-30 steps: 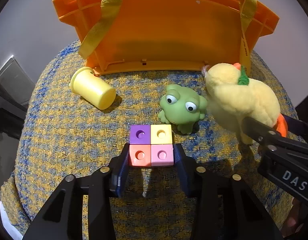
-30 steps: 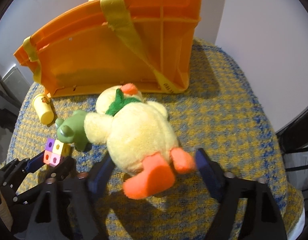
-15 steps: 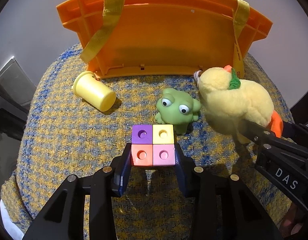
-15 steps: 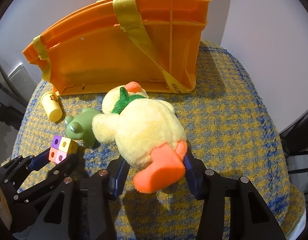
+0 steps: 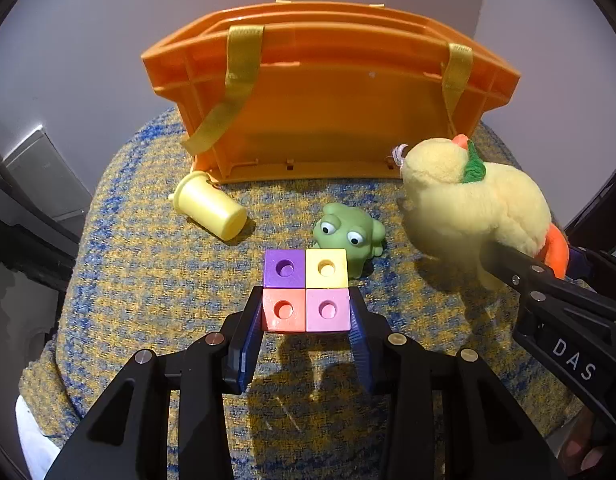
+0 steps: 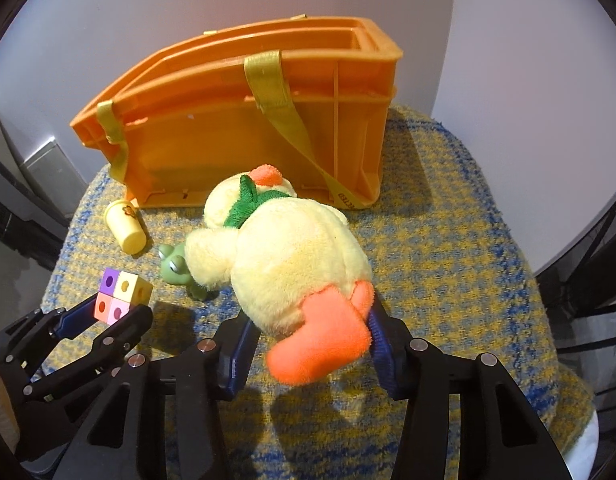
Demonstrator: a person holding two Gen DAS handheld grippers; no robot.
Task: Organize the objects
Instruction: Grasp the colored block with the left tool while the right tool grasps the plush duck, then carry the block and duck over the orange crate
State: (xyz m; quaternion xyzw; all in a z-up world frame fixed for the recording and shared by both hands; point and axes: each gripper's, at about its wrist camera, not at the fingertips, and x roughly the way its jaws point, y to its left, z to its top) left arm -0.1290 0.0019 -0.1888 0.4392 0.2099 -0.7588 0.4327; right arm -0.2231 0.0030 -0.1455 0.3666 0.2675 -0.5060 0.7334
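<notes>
- Firstly, left gripper (image 5: 307, 320): blue pads clamped on the near row of the four-colour block cluster (image 5: 306, 290), coral and pink cubes between them; purple and yellow cubes project beyond the tips. Underside of cluster hidden; contact with the cloth cannot be told.
- Right gripper (image 6: 310, 344): pads closed on the rear of the plush duck (image 6: 284, 256), just behind its orange feet. Pad faces largely hidden by plush and foot; duck's face turned away, unseen.
- Green frog toy (image 5: 348, 236): partly covered by the yellow cube in the left view, half hidden behind the duck's wing in the right view.
- Yellow cup (image 5: 210, 210): lying on its side just beside the left foot of the orange crate (image 5: 328, 120).
- Crate interior barely visible, only a strip at the rim.
- Blue-and-yellow woven cloth (image 6: 448, 240): bare to the right of the duck, falling away at a rounded edge; wall close behind the crate.
</notes>
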